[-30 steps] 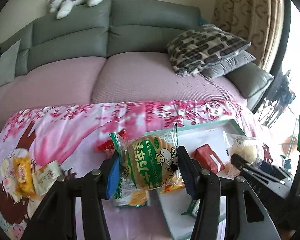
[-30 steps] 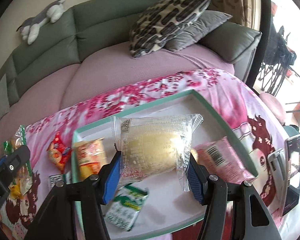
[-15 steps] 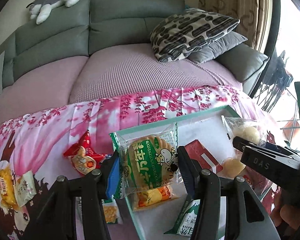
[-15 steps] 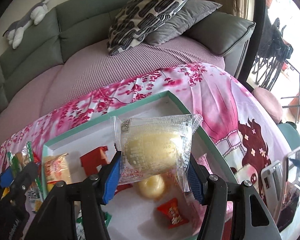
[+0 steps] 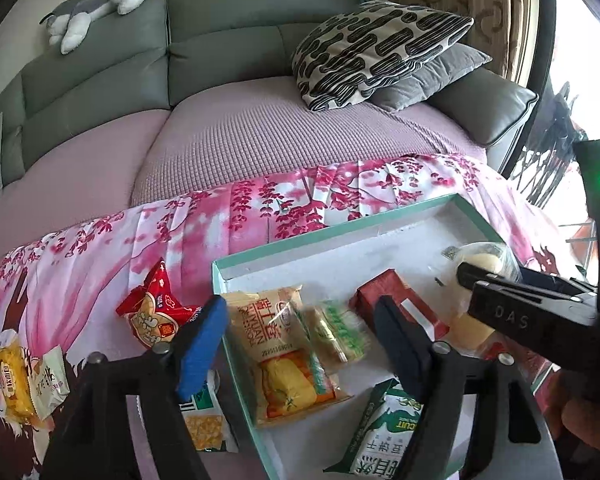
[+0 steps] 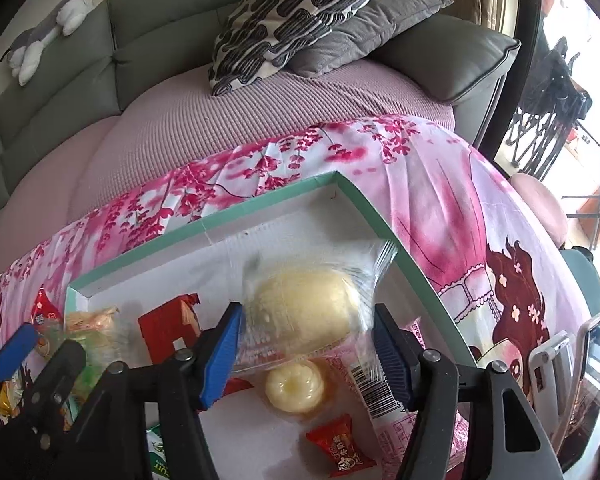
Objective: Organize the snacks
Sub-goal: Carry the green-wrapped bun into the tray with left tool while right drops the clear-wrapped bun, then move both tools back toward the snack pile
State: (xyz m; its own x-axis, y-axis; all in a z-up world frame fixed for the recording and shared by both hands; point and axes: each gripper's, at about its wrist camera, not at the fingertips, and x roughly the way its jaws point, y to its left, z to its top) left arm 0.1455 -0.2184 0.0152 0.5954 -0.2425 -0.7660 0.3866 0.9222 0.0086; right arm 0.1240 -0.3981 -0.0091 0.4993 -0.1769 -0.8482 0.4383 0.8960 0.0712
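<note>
A shallow white tray with a teal rim (image 5: 324, 236) (image 6: 204, 228) lies on the pink floral cloth. My left gripper (image 5: 300, 344) is open over the tray's left end; the green-and-white round cake pack (image 5: 336, 332) lies blurred between its fingers beside a yellow snack bag (image 5: 276, 356). My right gripper (image 6: 306, 344) is open; the clear-wrapped yellow bun (image 6: 304, 312) sits blurred between its fingers, over a small jelly cup (image 6: 296, 386). The right gripper also shows in the left wrist view (image 5: 512, 300).
In the tray lie a red box (image 5: 396, 304), a green milk pack (image 5: 384, 432), a pink barcoded pack (image 6: 380, 392) and a small red candy (image 6: 340, 444). Outside it on the cloth lie a red snack (image 5: 152, 312) and yellow packs (image 5: 24, 376). A grey sofa (image 5: 220, 80) stands behind.
Both grippers moved over the tray and opened. The green cake pack dropped from the left gripper into the tray; the yellow bun has slipped out of the right gripper's hold.
</note>
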